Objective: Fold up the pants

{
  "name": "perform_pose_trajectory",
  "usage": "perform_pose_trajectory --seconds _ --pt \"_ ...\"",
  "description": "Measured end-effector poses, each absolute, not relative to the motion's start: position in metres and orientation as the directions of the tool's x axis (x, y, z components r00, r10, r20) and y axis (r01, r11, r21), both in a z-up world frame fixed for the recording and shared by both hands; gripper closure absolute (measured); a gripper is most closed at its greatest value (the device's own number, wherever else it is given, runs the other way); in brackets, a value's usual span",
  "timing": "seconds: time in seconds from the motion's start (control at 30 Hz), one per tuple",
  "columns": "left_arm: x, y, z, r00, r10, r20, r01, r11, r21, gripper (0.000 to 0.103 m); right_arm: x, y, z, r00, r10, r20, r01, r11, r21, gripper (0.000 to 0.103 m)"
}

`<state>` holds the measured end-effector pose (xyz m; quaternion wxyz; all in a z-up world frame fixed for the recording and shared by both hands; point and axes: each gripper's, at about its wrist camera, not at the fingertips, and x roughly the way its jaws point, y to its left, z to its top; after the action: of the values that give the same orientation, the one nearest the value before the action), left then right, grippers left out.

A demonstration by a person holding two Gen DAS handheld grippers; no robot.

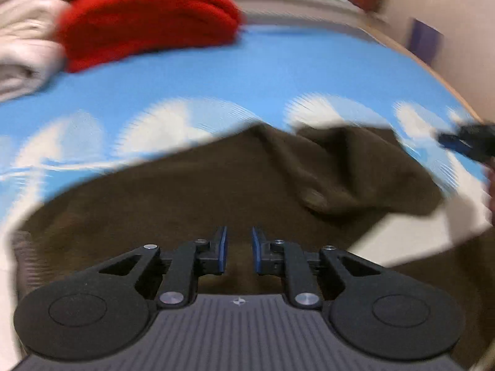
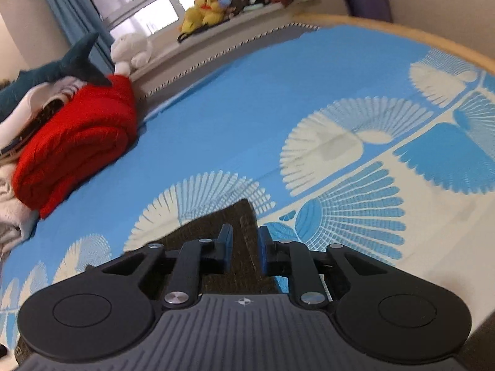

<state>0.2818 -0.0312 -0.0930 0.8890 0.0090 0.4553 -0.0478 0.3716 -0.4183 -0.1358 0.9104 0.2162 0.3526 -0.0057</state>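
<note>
Dark brown pants (image 1: 191,191) lie spread on a bed covered by a blue sheet (image 1: 247,74) printed with cream fan shapes. In the left wrist view, which is blurred, the cloth fills the near part of the sheet, with a rumpled fold rising toward the right edge. The left gripper (image 1: 239,249) hangs over the brown fabric, its blue pads a narrow gap apart; cloth shows in the gap, but whether the pads pinch it cannot be told. The right gripper (image 2: 246,247) is over a narrow corner of the pants (image 2: 235,216) near the sheet's near edge, pads close on either side of the cloth; a firm pinch cannot be confirmed. A folded red blanket (image 2: 74,142) sits at the left edge.
</note>
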Motion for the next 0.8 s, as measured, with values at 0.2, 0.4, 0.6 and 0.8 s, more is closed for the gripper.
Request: perform_pose_trajectory --seconds 0.2,0.4,0.6,0.8 --pt "0.291 -0.064 -0.127 0.443 -0.223 -0.869 0.259 0.959 -0.114 0.062 0.402 -0.433 -0.168 0.729 0.173 -0.662 0.213 0.862 0.460 0.061" --pt "0.295 -0.073 -0.154 0.383 -0.198 -0.902 0.265 0.959 -0.098 0.054 0.428 -0.424 -0.198 0.678 0.221 -0.701 0.218 0.851 0.479 0.061" --pt "0.303 -0.079 -0.176 0.347 -0.129 -0.929 0.260 0.965 -0.037 0.054 0.440 -0.401 -0.201 0.679 0.208 -0.704 0.159 0.894 0.418 0.061" --pt "0.308 -0.069 -0.177 0.365 -0.113 -0.924 0.241 0.970 -0.023 0.084 0.449 -0.381 -0.197 0.656 0.166 -0.737 0.116 0.942 0.316 0.094"
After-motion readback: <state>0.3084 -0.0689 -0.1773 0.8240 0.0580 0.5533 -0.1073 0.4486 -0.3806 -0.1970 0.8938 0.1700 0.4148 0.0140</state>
